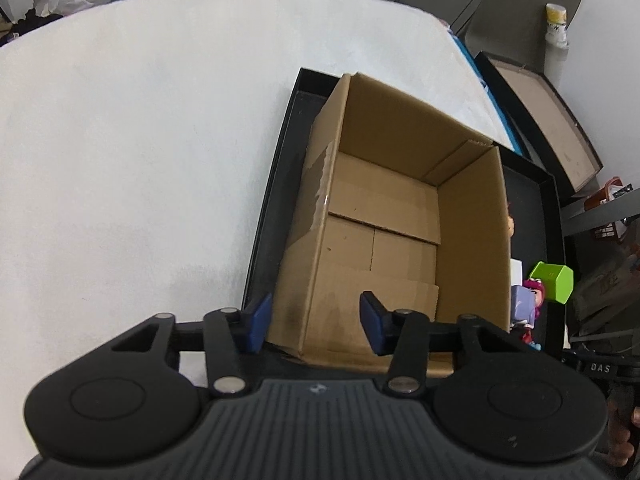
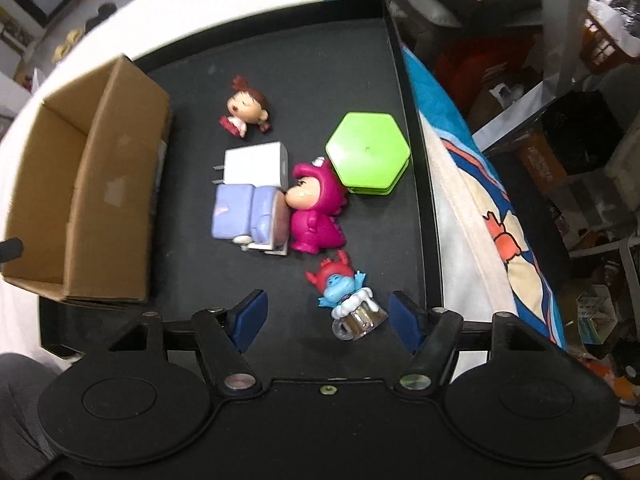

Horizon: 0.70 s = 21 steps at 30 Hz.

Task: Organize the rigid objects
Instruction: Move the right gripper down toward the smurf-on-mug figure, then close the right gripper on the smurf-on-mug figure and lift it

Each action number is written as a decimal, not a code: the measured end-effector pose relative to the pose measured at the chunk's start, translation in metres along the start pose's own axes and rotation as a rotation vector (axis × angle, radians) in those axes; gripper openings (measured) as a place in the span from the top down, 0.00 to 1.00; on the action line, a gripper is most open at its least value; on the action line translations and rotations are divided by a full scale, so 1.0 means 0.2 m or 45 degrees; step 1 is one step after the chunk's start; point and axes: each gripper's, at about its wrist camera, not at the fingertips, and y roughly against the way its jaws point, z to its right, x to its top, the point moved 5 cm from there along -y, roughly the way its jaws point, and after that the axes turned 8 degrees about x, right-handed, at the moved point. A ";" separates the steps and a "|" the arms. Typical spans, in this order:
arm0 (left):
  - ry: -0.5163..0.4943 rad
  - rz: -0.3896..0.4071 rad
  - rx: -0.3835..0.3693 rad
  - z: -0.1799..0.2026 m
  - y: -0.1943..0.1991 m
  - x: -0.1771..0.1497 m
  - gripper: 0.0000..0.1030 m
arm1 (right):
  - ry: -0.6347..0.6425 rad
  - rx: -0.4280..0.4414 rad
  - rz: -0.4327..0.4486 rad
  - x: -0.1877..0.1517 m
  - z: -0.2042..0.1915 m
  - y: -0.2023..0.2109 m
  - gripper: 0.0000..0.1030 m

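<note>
Left wrist view: the left gripper (image 1: 314,322), jaws spread and holding nothing, hangs over the near wall of an open cardboard box (image 1: 384,216) that sits in a black tray (image 1: 268,208) on a white table (image 1: 140,140). Right wrist view: the box stands ahead to the left of the right gripper (image 2: 326,318), whose spread jaws flank a blue figure with a red hat (image 2: 340,284). Farther ahead lie a purple toy (image 2: 244,216), a white charger (image 2: 256,162), a pink figure (image 2: 316,208) and a green hexagonal case (image 2: 368,152).
</note>
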 end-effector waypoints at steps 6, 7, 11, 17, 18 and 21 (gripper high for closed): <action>0.016 -0.030 0.011 -0.01 -0.04 0.01 0.66 | 0.095 -0.065 -0.094 0.05 0.00 -0.10 0.36; 0.015 -0.035 0.009 -0.01 -0.05 0.01 0.68 | 0.112 -0.074 -0.106 0.05 -0.01 -0.12 0.36; -0.038 -0.044 0.023 0.00 -0.06 0.02 0.71 | 0.199 -0.124 -0.168 0.06 -0.01 -0.17 0.36; -0.034 -0.059 0.027 -0.02 -0.08 0.02 0.79 | 0.320 -0.196 -0.229 0.01 -0.03 -0.30 0.36; -0.036 -0.053 0.028 -0.03 -0.08 0.01 0.81 | 0.340 -0.197 -0.216 0.00 -0.04 -0.30 0.42; -0.047 -0.038 0.030 -0.03 -0.08 0.00 0.84 | 0.297 -0.110 -0.219 -0.01 -0.04 -0.26 0.64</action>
